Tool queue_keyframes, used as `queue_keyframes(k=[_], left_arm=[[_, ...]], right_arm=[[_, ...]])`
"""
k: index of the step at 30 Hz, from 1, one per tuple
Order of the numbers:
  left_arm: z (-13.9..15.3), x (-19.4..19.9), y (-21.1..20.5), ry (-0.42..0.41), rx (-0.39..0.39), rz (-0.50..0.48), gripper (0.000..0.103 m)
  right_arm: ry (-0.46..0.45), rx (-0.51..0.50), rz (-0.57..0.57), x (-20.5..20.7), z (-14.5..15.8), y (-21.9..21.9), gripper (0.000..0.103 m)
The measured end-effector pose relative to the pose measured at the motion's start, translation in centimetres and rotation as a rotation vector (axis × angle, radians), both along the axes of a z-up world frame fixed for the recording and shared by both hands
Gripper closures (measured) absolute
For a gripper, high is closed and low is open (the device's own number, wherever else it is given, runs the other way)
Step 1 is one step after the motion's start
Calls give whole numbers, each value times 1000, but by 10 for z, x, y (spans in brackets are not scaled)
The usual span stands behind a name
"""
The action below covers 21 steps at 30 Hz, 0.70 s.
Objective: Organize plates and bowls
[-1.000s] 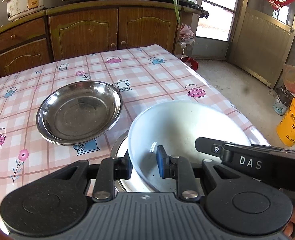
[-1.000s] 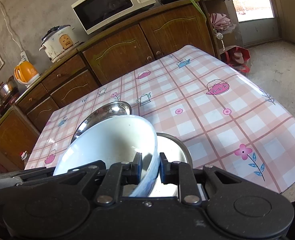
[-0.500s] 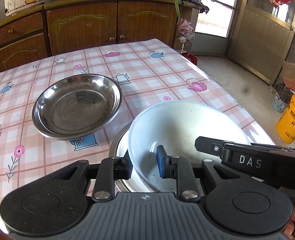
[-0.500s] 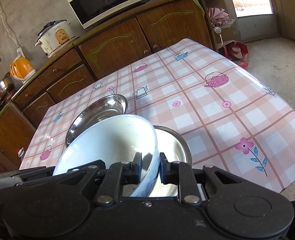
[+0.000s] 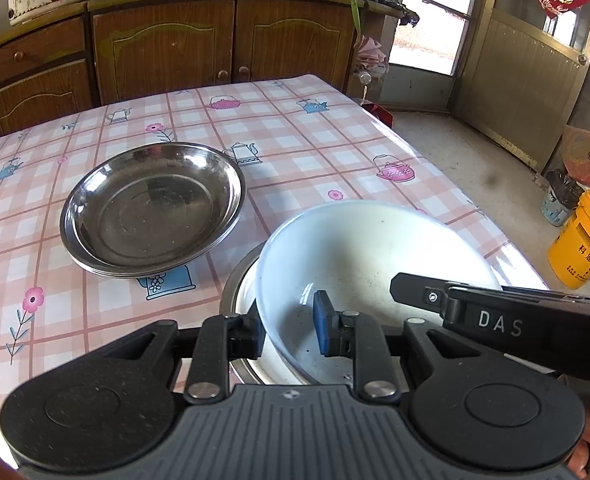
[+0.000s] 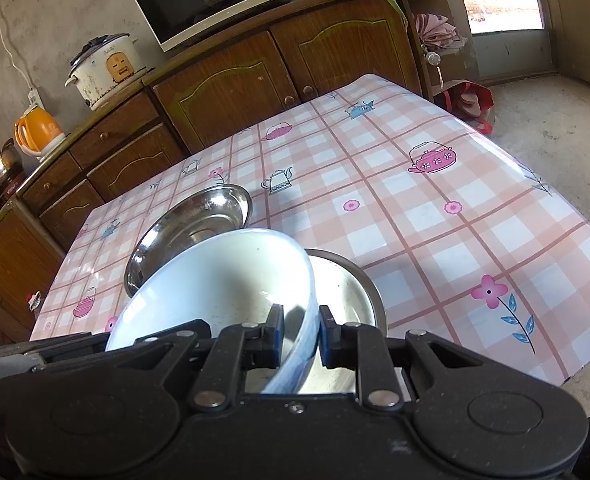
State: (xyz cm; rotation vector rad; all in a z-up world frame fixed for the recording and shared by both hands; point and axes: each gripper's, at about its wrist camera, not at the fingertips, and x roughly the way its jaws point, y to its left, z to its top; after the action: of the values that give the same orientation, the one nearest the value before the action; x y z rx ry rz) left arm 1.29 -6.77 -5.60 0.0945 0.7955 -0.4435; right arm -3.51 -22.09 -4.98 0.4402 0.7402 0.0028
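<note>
**Bowl held by both grippers over the near plate**

We hold the white bowl [image 5: 375,256] by its rim with both tools. Our left gripper [image 5: 289,330] pinches the rim's left side, one finger outside the wall and the blue pad [image 5: 322,320] inside; the jaws stand only as far apart as the wall is thick. Our right gripper [image 6: 299,336] is closed on the opposite side of the rim in the same way.

The bowl sits tilted, its mouth turned up and towards the far edge of the tabletop [image 5: 315,140]. Being round, it has no long axis to speak of; only the tilt matters. It hangs over a steel plate [image 6: 351,284] near the tabletop's near edge, and we cannot tell whether its base touches that plate or is just clear of it.

A stack of steel plates [image 5: 151,208] rests further in, towards the left, with at least two rims showing at its near side.

We judge the task partly done: some plates are stacked already, while the near plate and the bowl are not yet in a final place. What remains, we think, is to set the bowl down level and release both grips.
</note>
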Motion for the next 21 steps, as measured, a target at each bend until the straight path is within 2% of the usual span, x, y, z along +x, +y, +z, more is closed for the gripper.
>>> queue_keyframes(k=[10,21], left_arm=[[-7,2,1,7,6,-2,78],[-21,8,-1,55,3,-12,77]], right_arm=[[9,0,14,3,-4,-1,80],[31,16,16,6,-17,-7,83]])
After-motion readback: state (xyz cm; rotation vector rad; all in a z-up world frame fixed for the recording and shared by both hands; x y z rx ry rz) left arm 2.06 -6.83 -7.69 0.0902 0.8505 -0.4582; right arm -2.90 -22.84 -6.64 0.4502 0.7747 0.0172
